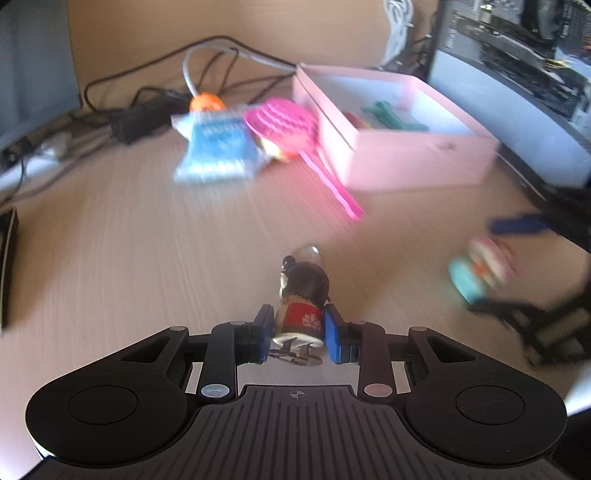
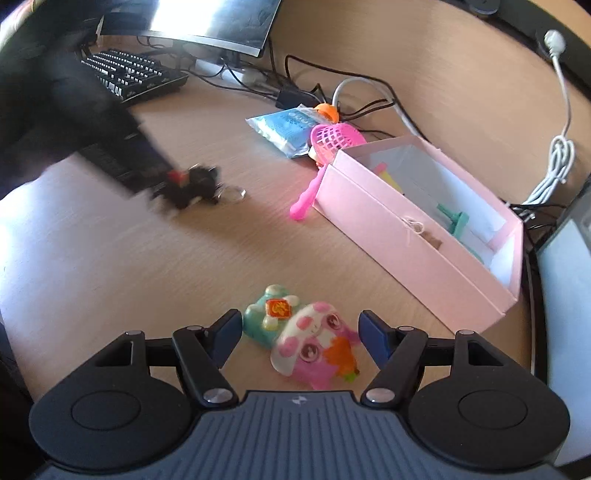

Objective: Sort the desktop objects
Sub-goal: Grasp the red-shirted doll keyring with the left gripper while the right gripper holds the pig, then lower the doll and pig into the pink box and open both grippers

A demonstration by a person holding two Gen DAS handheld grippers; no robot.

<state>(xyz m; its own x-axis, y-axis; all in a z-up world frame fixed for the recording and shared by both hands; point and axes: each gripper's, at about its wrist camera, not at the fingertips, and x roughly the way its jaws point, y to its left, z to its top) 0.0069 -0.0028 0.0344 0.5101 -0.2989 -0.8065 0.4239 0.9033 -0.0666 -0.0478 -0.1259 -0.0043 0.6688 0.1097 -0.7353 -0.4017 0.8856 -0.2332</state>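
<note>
My left gripper is shut on a small figurine with dark hair and a red top, its blue pads pressing the body from both sides just above the wooden desk. The right wrist view shows that gripper and figurine as a blur at the left. My right gripper is open, and a pink-and-white bunny toy with a teal part lies on the desk between its fingers, a small gap on each side. An open pink box holds a green toy.
A pink net scoop, a blue packet and an orange object lie beside the box. A keyboard, a monitor and tangled cables sit at the back. A white cable hangs at the right.
</note>
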